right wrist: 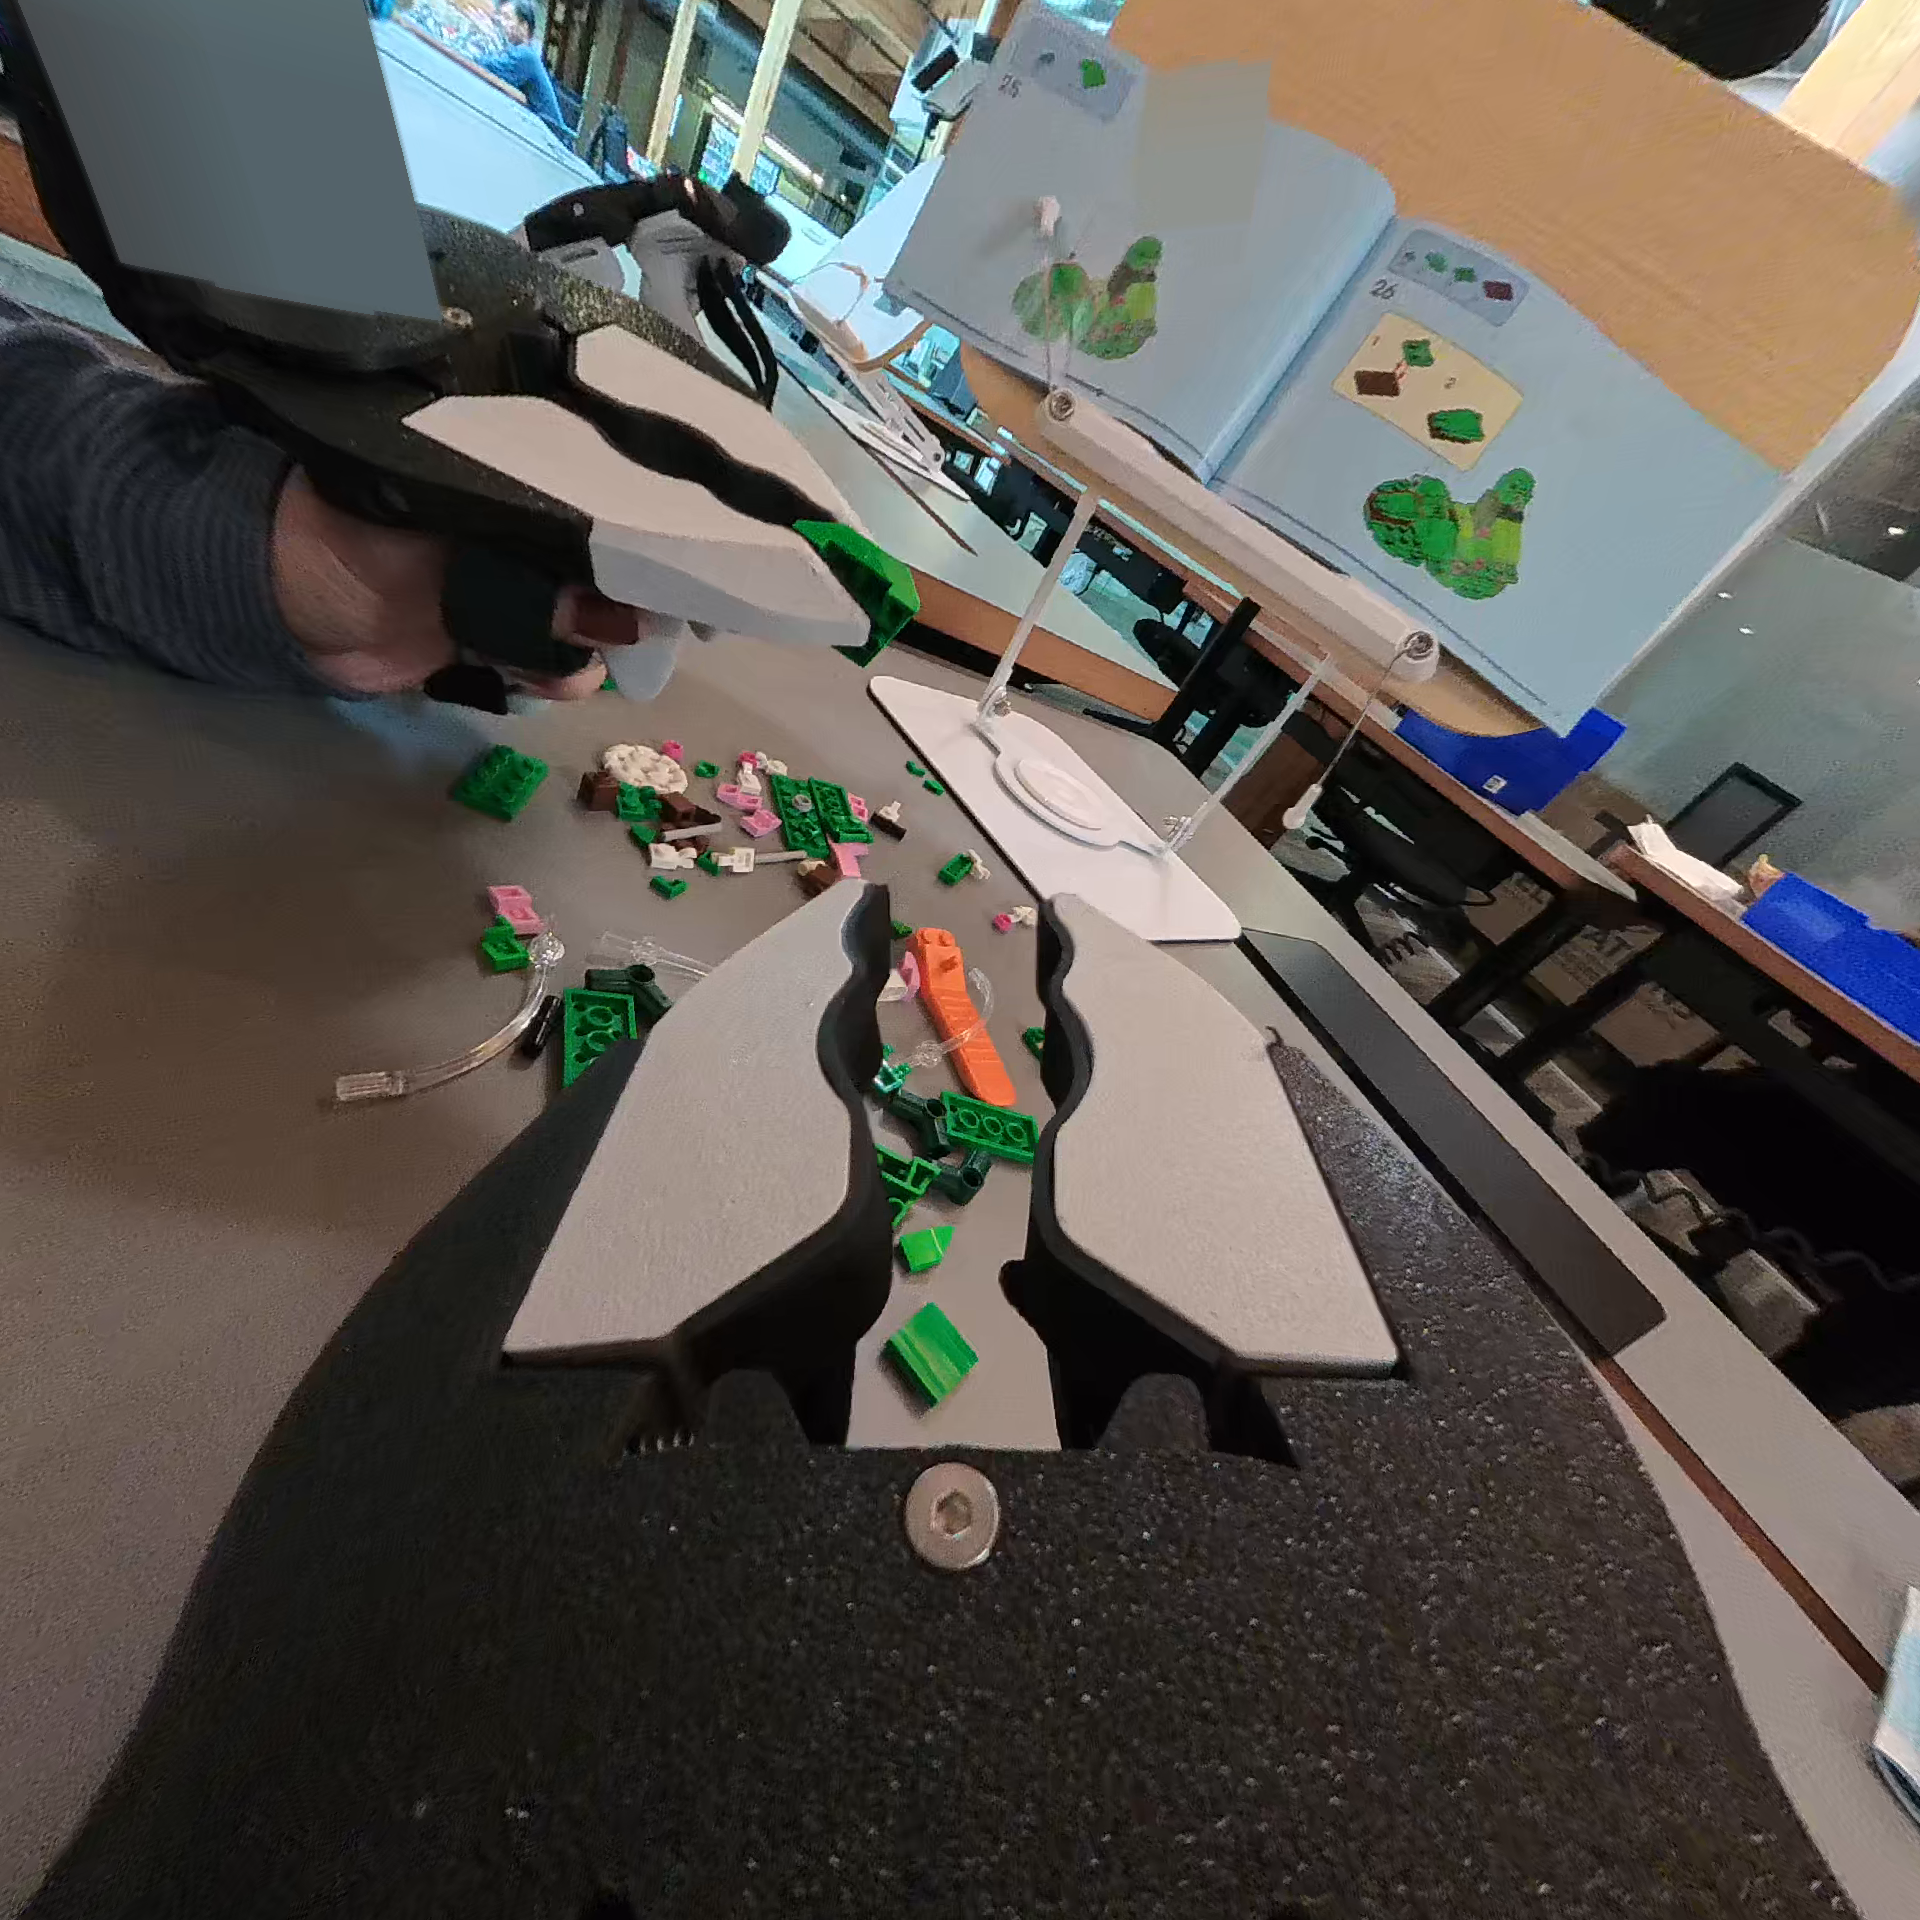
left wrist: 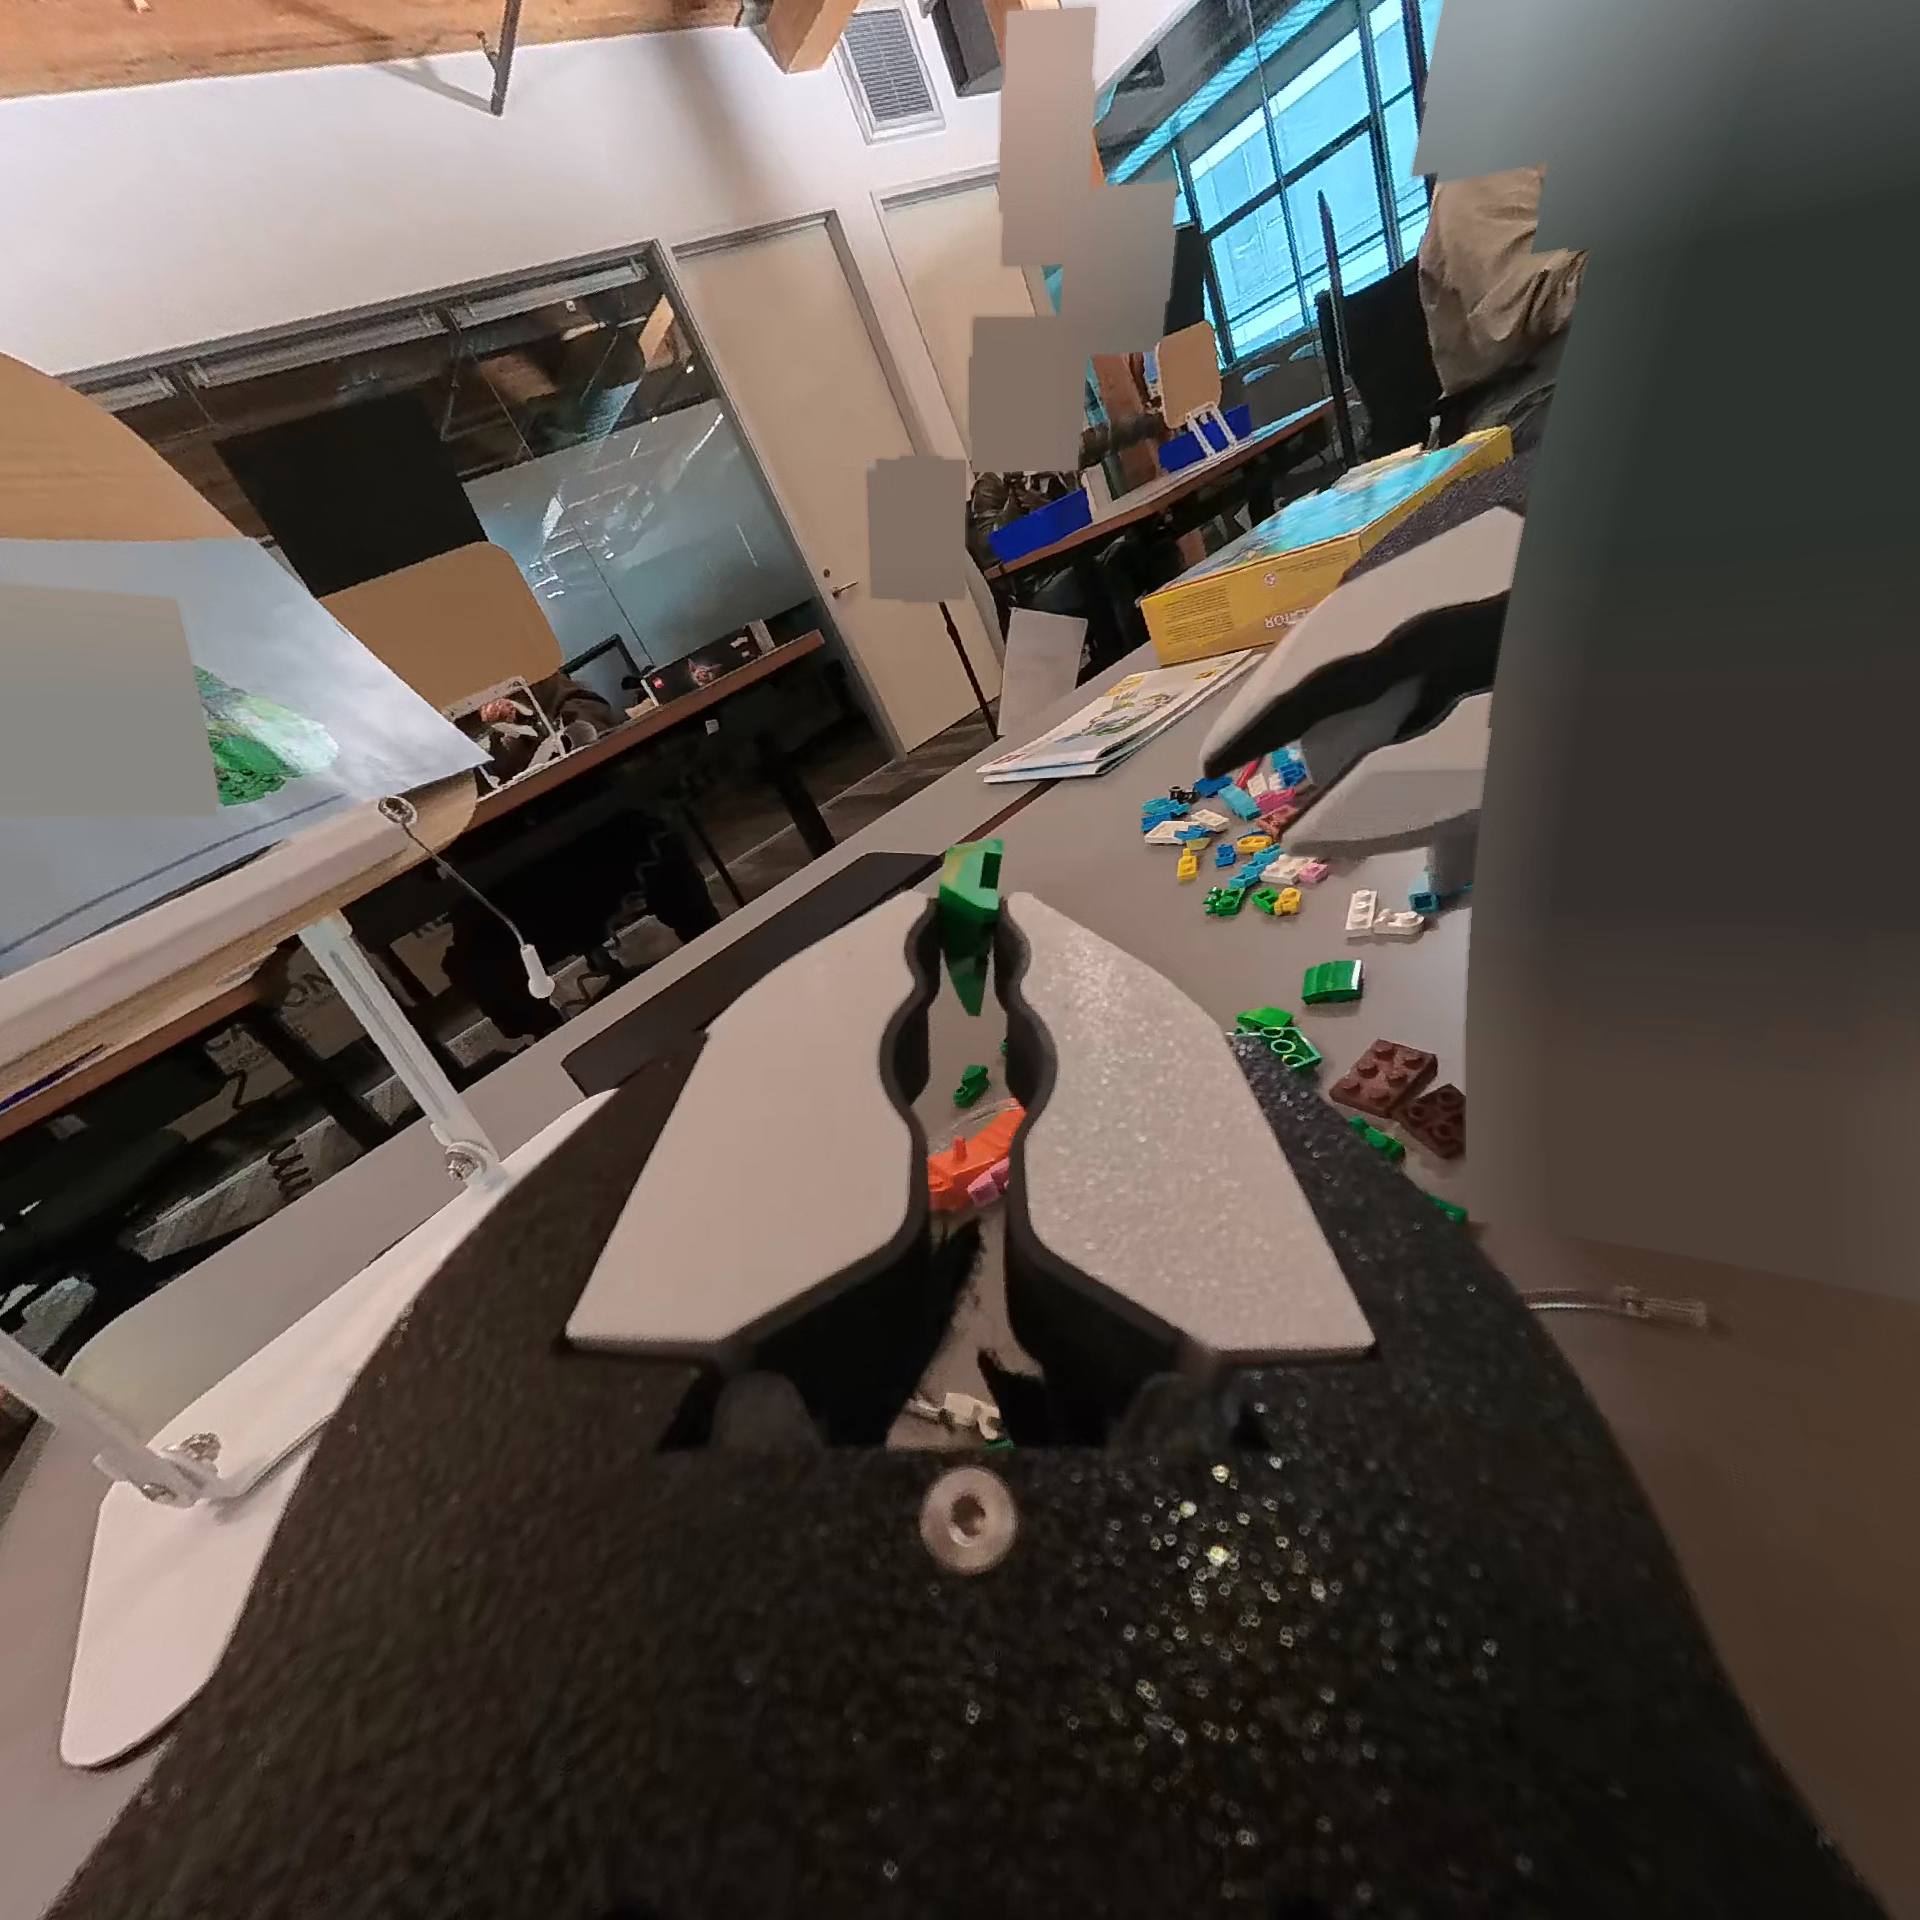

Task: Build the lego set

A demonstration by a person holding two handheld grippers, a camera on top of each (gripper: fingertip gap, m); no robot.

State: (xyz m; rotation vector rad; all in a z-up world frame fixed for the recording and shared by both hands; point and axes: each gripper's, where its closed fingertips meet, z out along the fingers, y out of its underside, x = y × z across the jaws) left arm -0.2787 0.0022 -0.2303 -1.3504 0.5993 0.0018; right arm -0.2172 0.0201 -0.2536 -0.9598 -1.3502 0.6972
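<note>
My left gripper [left wrist: 971,914] is shut on a green lego piece [left wrist: 974,878], held above the grey table [left wrist: 1101,956]. It also shows in the right wrist view [right wrist: 847,592], at upper left, with the green piece [right wrist: 868,582] sticking out of its tips. My right gripper [right wrist: 961,914] is open and empty, low over loose green pieces and an orange brick separator [right wrist: 961,1023]. In the left wrist view the right gripper [left wrist: 1252,805] hovers open over a pile of small coloured pieces [left wrist: 1236,842]. An open instruction booklet [right wrist: 1351,416] stands on a holder.
Loose green, brown, pink and white pieces [right wrist: 727,810] lie across the table. Brown plates [left wrist: 1387,1075] sit at the right. The holder's white base [right wrist: 1060,821] is near the far edge. A yellow box [left wrist: 1320,582] and a flat booklet [left wrist: 1112,727] lie farther back. There is about 8 centimeters between the tips of the two grippers.
</note>
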